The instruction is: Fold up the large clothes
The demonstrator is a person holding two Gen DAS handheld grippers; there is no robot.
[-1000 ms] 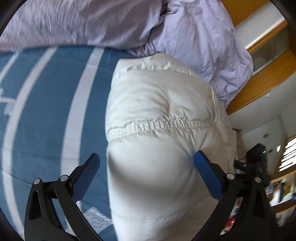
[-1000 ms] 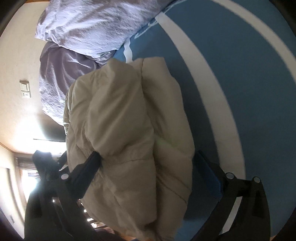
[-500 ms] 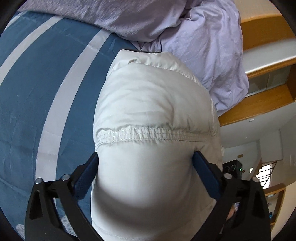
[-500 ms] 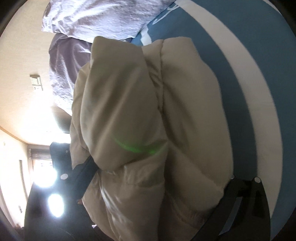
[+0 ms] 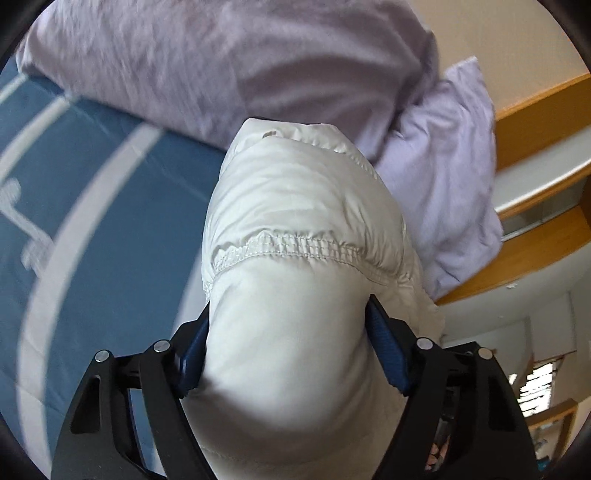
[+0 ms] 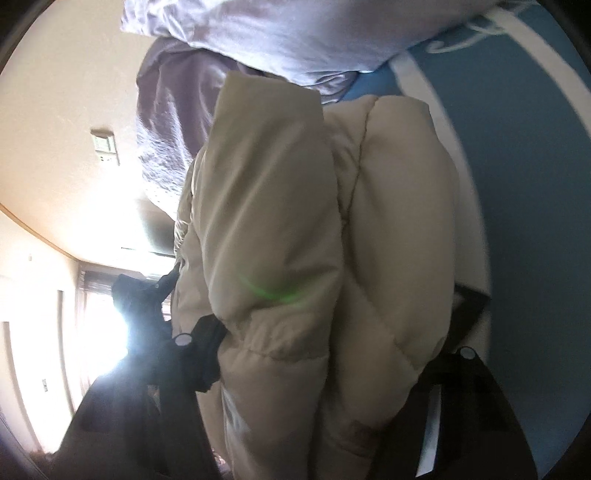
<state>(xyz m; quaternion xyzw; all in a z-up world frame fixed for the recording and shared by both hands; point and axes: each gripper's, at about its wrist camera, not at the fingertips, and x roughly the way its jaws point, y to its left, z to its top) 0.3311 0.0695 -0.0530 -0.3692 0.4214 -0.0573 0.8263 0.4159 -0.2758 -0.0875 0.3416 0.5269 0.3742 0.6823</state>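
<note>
1. The puffy white jacket (image 5: 295, 314) lay bundled on the blue bed (image 5: 92, 221), beside the lilac duvet (image 5: 221, 74).
2. Left tool (image 5: 288, 339) and right tool (image 6: 332, 354) had just closed, both squeezing its bulk.
3. Likely light, springy, slippery: better gripped deep, at seams.

My two wrist cameras each look forward and downward along their fingers, very near the puffy jacket (image 5: 295, 295) (image 6: 295, 258), sharing it, the blue bed (image 5: 92, 240) (image 6: 535, 147) and the far lilac bedding (image 5: 221, 66) (image 6: 277, 33).

No legible text or labels.
</note>
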